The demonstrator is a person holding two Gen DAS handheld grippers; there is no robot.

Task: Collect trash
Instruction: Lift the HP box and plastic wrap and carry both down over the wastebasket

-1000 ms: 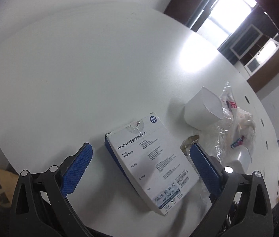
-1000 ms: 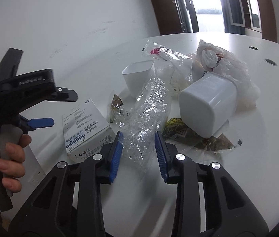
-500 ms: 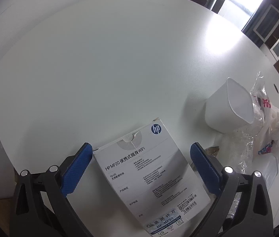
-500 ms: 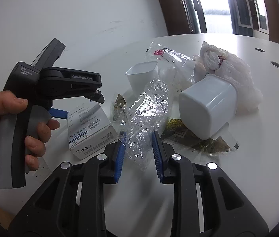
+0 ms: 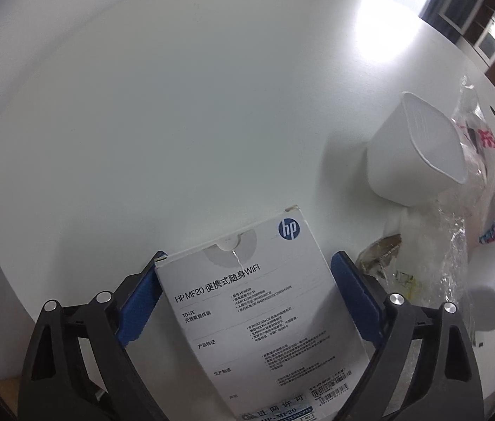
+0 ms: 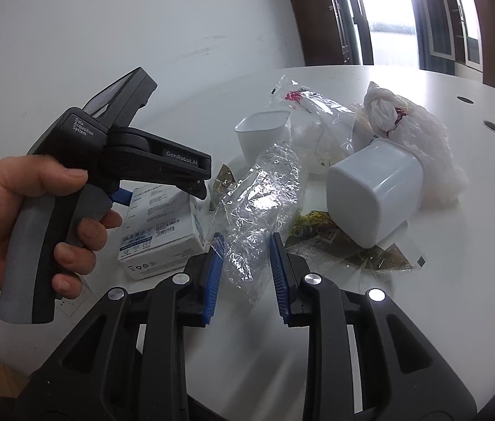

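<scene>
Here, on the white table (image 5: pixel 212 105), both grippers close: left (image 5: pixel 247 301) around box (image 5: pixel 258 315), right (image 6: pixel 245 266) on wrap (image 6: pixel 258 210).

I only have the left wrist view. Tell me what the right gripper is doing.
Observer: The right gripper has its fingers shut on the crumpled clear plastic, which lies beside the HP box.
Operator: Report what sits behind the tipped white tub.
Observer: A knotted plastic bag lies just behind the tub, seemingly touching it.
</scene>
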